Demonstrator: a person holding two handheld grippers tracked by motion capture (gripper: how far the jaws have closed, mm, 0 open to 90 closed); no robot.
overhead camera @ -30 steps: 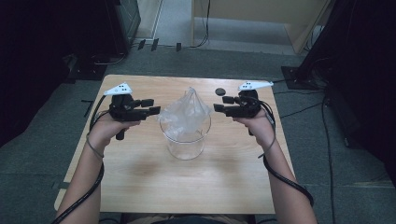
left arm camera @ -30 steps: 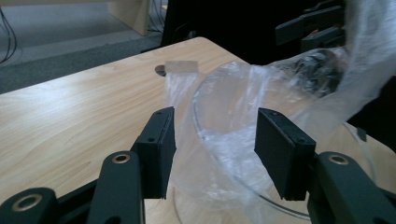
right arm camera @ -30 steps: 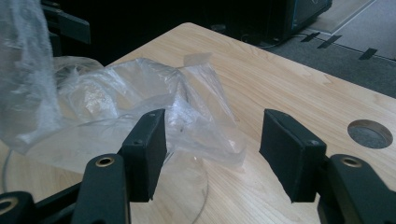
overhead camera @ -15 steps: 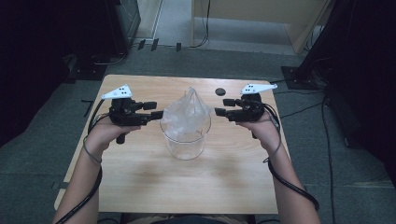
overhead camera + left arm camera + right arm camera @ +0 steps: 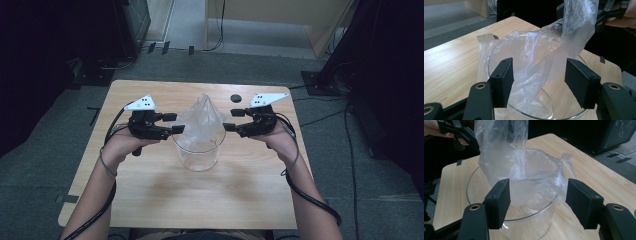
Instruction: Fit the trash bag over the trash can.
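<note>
Standing between each open gripper [image 5: 170, 123] [image 5: 231, 120]: plastic bag [image 5: 202, 120], seemingly untouched.

bag [image 5: 202, 120] in bowl [image 5: 197, 156] between grippers

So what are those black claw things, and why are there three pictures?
A person sits at a wooden table and holds a black grabbing tool in each hand: the left tool and the right tool. One picture comes from a camera up high. The other two come from small cameras riding on the tools, so you see their black jaws up close. On the table stands a clear glass bowl with a thin plastic bag sticking out of it. Both tools are open, one on each side of the bag, and their jaws have just been opening. Neither is holding anything.
</note>
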